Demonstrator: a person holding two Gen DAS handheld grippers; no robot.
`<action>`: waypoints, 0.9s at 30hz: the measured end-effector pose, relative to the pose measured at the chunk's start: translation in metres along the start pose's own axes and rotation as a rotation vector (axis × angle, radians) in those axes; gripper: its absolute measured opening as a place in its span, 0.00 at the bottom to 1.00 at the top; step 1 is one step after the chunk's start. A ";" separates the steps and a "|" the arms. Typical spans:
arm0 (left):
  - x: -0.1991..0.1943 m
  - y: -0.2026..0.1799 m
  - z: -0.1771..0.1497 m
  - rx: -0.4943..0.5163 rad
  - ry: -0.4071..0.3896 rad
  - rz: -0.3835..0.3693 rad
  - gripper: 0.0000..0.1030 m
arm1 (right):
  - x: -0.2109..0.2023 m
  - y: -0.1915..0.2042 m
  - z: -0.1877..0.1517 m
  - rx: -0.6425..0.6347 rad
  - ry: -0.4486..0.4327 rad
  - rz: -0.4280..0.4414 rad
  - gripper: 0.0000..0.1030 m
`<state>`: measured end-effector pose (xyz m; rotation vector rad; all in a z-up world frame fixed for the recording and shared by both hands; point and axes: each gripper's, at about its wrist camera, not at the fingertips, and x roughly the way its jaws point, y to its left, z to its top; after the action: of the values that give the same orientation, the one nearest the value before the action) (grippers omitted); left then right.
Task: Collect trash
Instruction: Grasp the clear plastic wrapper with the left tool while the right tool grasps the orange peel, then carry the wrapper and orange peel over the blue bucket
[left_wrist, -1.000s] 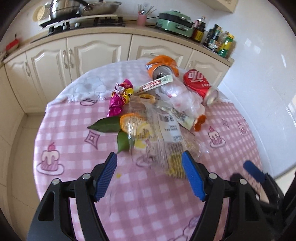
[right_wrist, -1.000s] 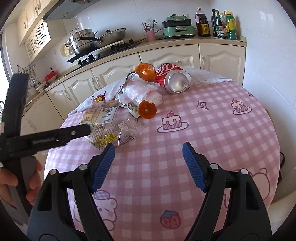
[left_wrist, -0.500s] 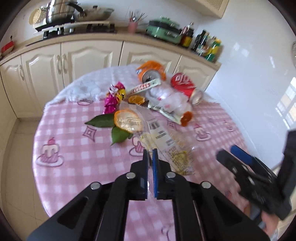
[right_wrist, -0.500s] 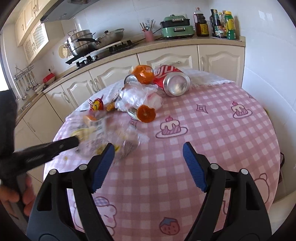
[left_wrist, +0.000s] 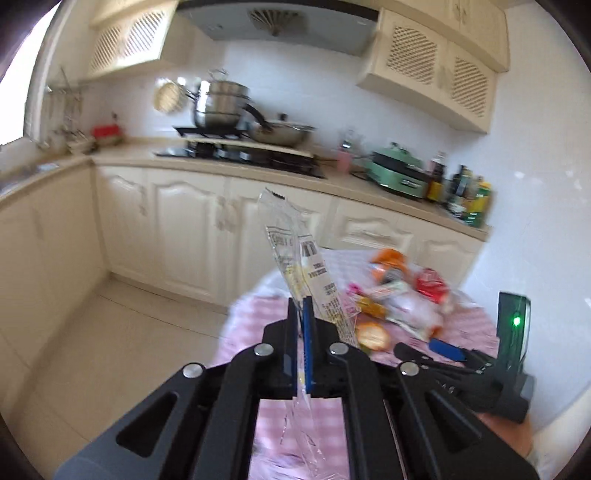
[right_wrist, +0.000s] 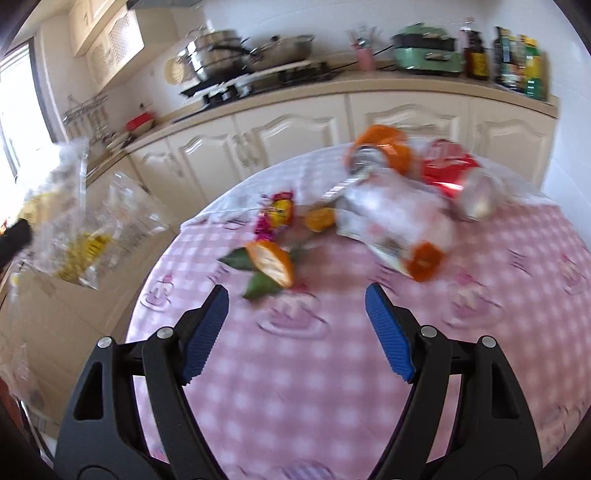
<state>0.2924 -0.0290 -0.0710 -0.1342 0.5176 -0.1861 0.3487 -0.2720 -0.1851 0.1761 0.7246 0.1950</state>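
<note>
At the bottom of the left wrist view the left gripper (left_wrist: 303, 345) had its blue-padded fingers (left_wrist: 307, 325) pinched tight on a crinkled clear plastic wrapper with yellow print and a barcode label (left_wrist: 295, 258), which stood up through the centre of the frame and trailed below the jaws as a thin transparent tail. In the right wrist view the same wrapper (right_wrist: 79, 236) hung in the air at the left edge, off the table and over the floor. The step in hand seemed to be carrying it away to be binned; done well, that likely meant keeping the pinch firm, since film this thin could slip, and moving steadily so the loose end did not catch anything, though no bin showed in either view. The right gripper (right_wrist: 295, 328) sat at the bottom of its frame with its blue pads wide apart and nothing between them, above the round table with a pink checked cloth (right_wrist: 332, 369). Beyond it, mid-frame, lay an orange peel with green leaves (right_wrist: 271, 264), a magenta foil sweet wrapper (right_wrist: 275, 218) and a crumpled white plastic bag (right_wrist: 395, 218). Farthest, toward the upper right, an orange drink can (right_wrist: 380, 153) and a red drink can (right_wrist: 458, 179) lay on their sides.
</note>
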 end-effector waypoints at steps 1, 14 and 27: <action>0.002 0.003 0.002 -0.002 -0.001 0.013 0.02 | 0.008 0.004 0.004 -0.007 0.008 0.005 0.73; 0.026 0.046 -0.003 -0.071 0.044 0.003 0.02 | 0.043 0.030 0.009 -0.088 0.070 -0.027 0.30; -0.033 0.107 -0.014 -0.132 0.002 0.036 0.02 | -0.037 0.154 0.005 -0.250 -0.124 0.116 0.28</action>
<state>0.2722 0.0815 -0.0859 -0.2533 0.5337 -0.1171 0.3076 -0.1322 -0.1230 -0.0089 0.5616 0.3801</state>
